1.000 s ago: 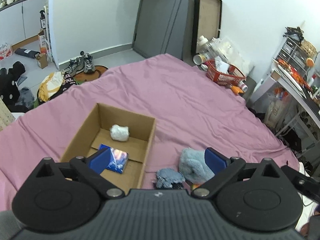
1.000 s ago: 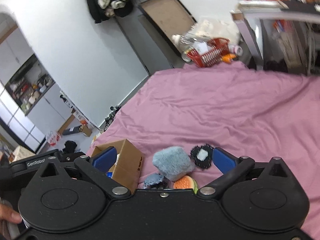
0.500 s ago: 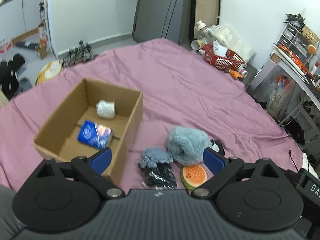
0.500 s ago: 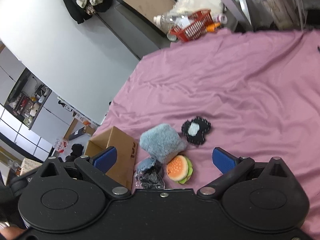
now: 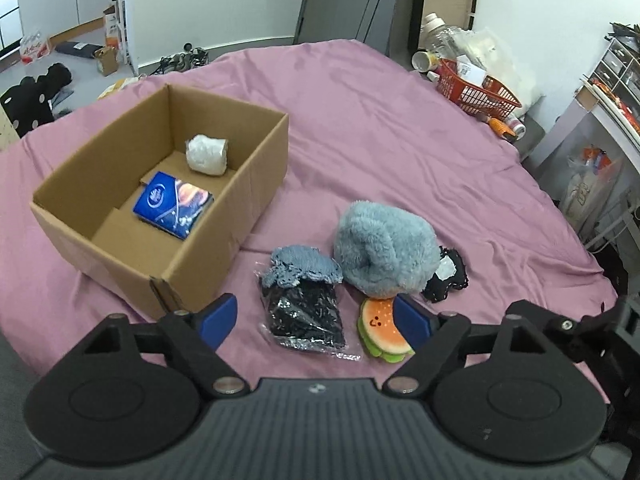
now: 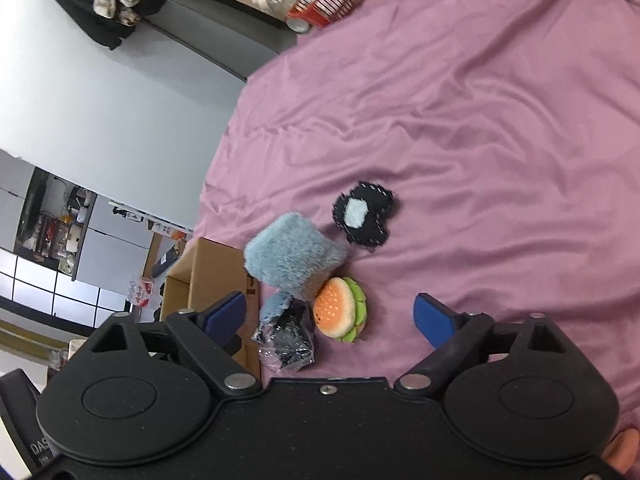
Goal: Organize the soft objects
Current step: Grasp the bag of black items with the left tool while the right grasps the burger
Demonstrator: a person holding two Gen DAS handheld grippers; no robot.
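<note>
Now both hand-held grippers, left (image 5: 316,322) and right (image 6: 330,316), are closing on nothing; pinch one toy beside the box (image 5: 224,216), the burger (image 6: 339,309), in its middle.

One cardboard box (image 5: 224,184) held two items left of the tool; four soft things lay ahead: one fluffy blue plush (image 5: 384,252), one burger toy (image 5: 382,334), one black patch (image 5: 446,276), one bagged cloth (image 5: 304,300).
</note>
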